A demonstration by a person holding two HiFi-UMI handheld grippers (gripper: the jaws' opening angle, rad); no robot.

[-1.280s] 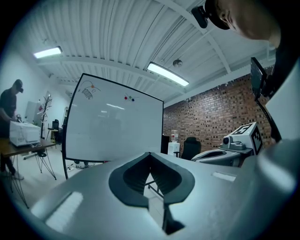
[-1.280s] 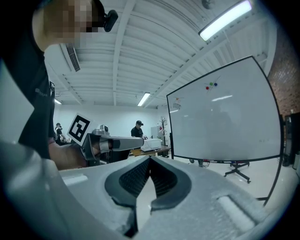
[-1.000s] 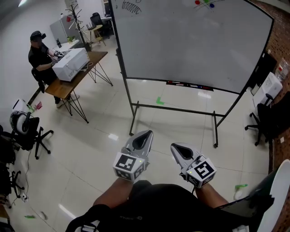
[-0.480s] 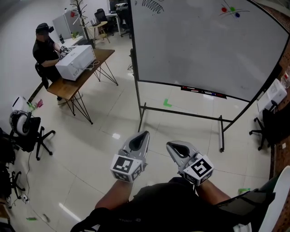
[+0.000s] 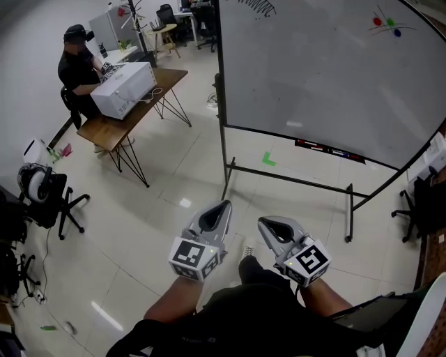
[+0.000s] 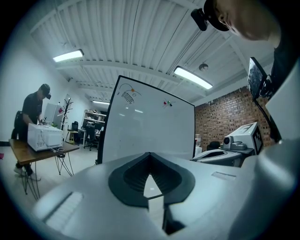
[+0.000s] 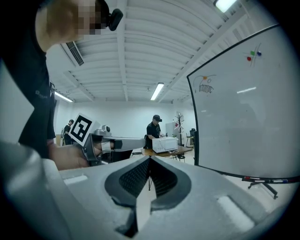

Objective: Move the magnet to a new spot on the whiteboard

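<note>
A large whiteboard [image 5: 327, 70] on a wheeled stand rises ahead of me. Three small magnets sit near its top right: red [image 5: 377, 21], green [image 5: 390, 22] and blue [image 5: 397, 32]. The left gripper view shows them as dots [image 6: 166, 103], and the right gripper view shows them high on the board [image 7: 253, 53]. My left gripper [image 5: 222, 208] and right gripper [image 5: 267, 224] hang side by side low in the head view, well short of the board. Both are shut with nothing between the jaws [image 6: 150, 177] [image 7: 149, 177].
A tray with markers [image 5: 329, 148] runs along the board's lower edge. At the left, a person [image 5: 78, 66] sits at a wooden table [image 5: 104, 129] that bears a white box [image 5: 125, 89]. Office chairs stand at far left [image 5: 43, 199] and far right [image 5: 421, 202]. Green tape [image 5: 268, 159] marks the floor.
The whiteboard and table have slid right and down in the head view, so the view has swung left and up. Both grippers stay shut and close together.
</note>
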